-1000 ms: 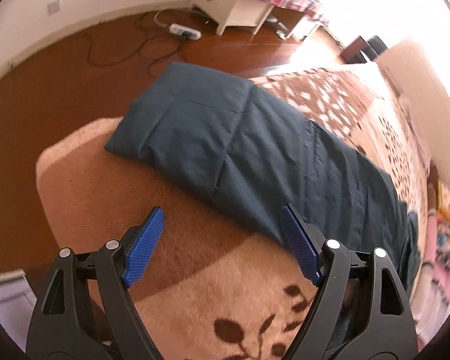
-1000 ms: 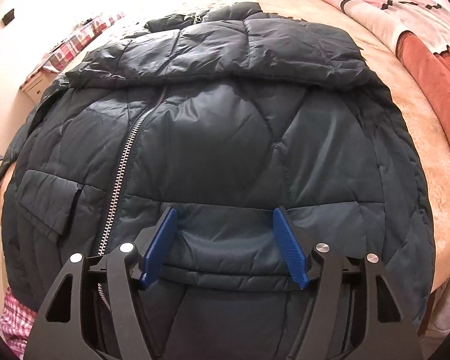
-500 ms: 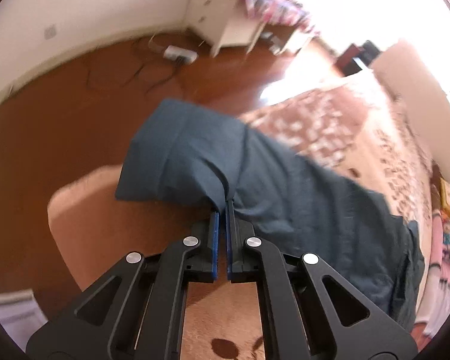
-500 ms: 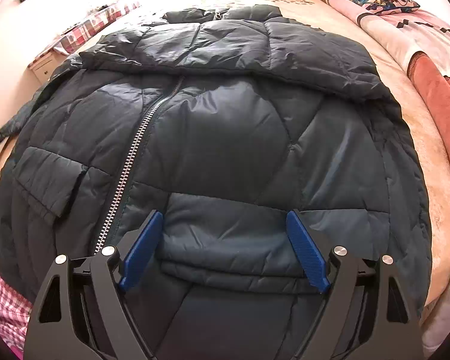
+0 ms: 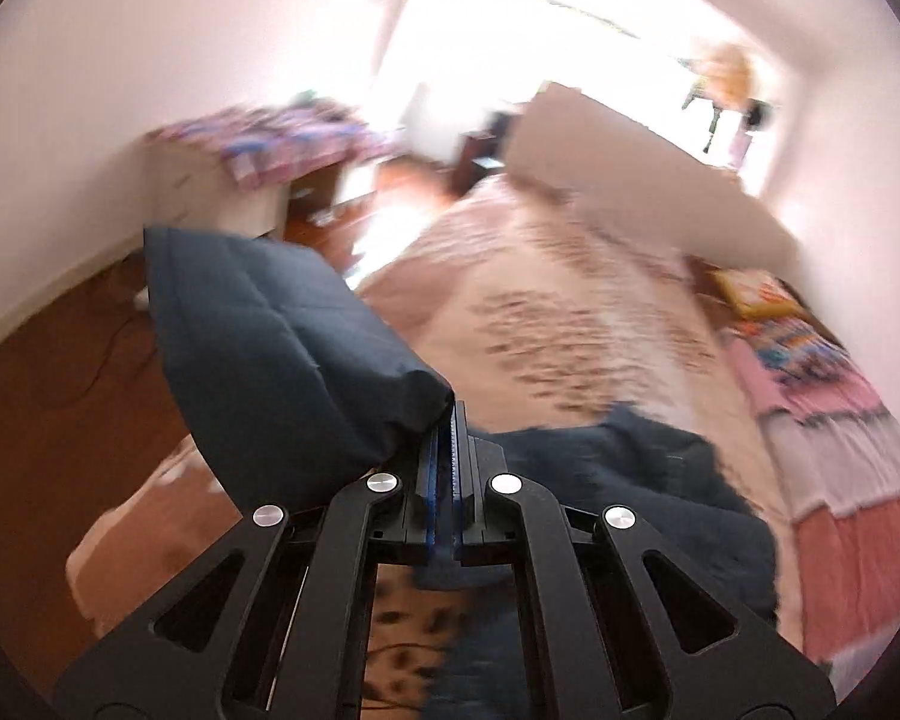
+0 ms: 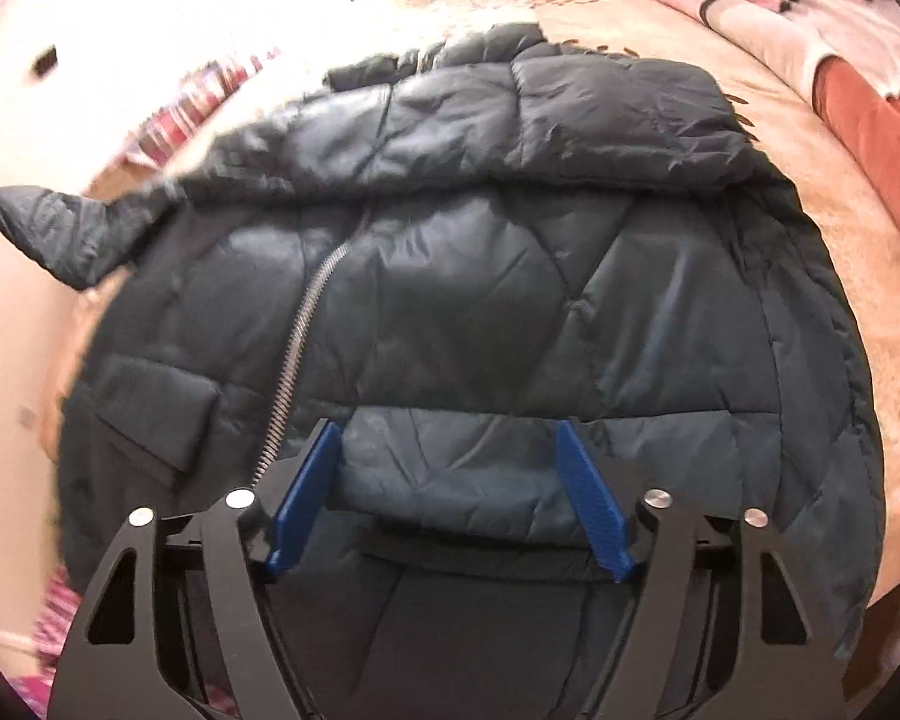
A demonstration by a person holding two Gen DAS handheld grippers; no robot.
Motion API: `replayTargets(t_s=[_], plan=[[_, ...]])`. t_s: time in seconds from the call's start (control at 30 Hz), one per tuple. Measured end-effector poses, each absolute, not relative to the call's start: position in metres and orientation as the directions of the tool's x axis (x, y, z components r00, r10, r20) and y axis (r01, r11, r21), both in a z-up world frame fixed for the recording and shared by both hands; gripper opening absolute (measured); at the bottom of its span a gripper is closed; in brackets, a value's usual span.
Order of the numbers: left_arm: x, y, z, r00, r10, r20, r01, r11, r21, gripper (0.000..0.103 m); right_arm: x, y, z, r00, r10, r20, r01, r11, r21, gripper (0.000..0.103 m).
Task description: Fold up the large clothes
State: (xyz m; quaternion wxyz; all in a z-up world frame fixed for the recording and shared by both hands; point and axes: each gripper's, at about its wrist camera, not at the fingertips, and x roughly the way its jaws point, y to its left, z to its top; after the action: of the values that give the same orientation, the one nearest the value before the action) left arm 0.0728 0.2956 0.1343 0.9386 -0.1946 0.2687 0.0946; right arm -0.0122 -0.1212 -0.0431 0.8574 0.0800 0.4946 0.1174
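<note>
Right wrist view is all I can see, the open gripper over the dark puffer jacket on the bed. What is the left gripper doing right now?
Observer: The left gripper is shut on the sleeve of the jacket.
Operator: Is that sleeve flat on the bed?
Observer: No, it is lifted off the blanket and rises up and to the left of the closed fingers.
Operator: Anything past the bed on that side?
Observer: Brown wooden floor and a white dresser against the wall; the frame is blurred.
</note>
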Motion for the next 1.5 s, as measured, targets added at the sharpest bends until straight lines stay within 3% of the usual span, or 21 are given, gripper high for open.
replayTargets(t_s=[0.23, 0.47, 0.77, 1.17, 1.33, 1.37, 1.4, 1.43, 1.5], plan=[[0.095, 0.173, 0.180, 0.857, -0.182, -0.482, 0.049, 0.961, -0.274, 0.002, -0.020, -0.149, -0.016, 0.579, 0.285, -0.763, -0.103, 0.955, 0.278, 0.068], [0.132, 0.051, 0.141, 0.731, -0.351, -0.586, 0.266, 0.936, -0.229, 0.002, -0.028, -0.198, -0.017, 0.623, 0.284, -0.729, -0.007, 0.934, 0.358, 0.068], [0.162, -0.045, 0.028, 0.546, -0.323, -0.773, 0.300, 0.937, -0.180, 0.002, -0.039, -0.237, -0.028, 0.632, 0.270, -0.726, 0.066, 0.915, 0.398, 0.068], [0.173, -0.085, -0.038, 0.478, -0.227, -0.849, 0.265, 0.958, -0.107, 0.007, -0.035, -0.244, -0.036, 0.613, 0.305, -0.728, 0.090, 0.889, 0.449, 0.068], [0.173, -0.085, -0.044, 0.442, -0.245, -0.863, 0.287, 0.950, -0.122, 0.021, -0.015, -0.237, -0.029, 0.604, 0.366, -0.708, 0.060, 0.865, 0.499, 0.068], [0.171, -0.086, -0.044, 0.428, -0.263, -0.865, 0.306, 0.942, -0.136, 0.031, -0.010, -0.236, -0.027, 0.603, 0.383, -0.700, 0.055, 0.855, 0.515, 0.069], [0.169, -0.085, -0.043, 0.412, -0.287, -0.865, 0.325, 0.933, -0.156, 0.048, -0.003, -0.235, -0.023, 0.604, 0.405, -0.686, 0.047, 0.841, 0.538, 0.072], [0.166, -0.085, -0.042, 0.407, -0.299, -0.863, 0.333, 0.929, -0.165, 0.056, 0.001, -0.234, -0.021, 0.604, 0.427, -0.673, 0.039, 0.828, 0.560, 0.074], [0.157, -0.080, -0.034, 0.430, -0.327, -0.841, 0.347, 0.920, -0.181, 0.062, 0.010, -0.232, -0.017, 0.604, 0.447, -0.660, 0.035, 0.812, 0.582, 0.075]])
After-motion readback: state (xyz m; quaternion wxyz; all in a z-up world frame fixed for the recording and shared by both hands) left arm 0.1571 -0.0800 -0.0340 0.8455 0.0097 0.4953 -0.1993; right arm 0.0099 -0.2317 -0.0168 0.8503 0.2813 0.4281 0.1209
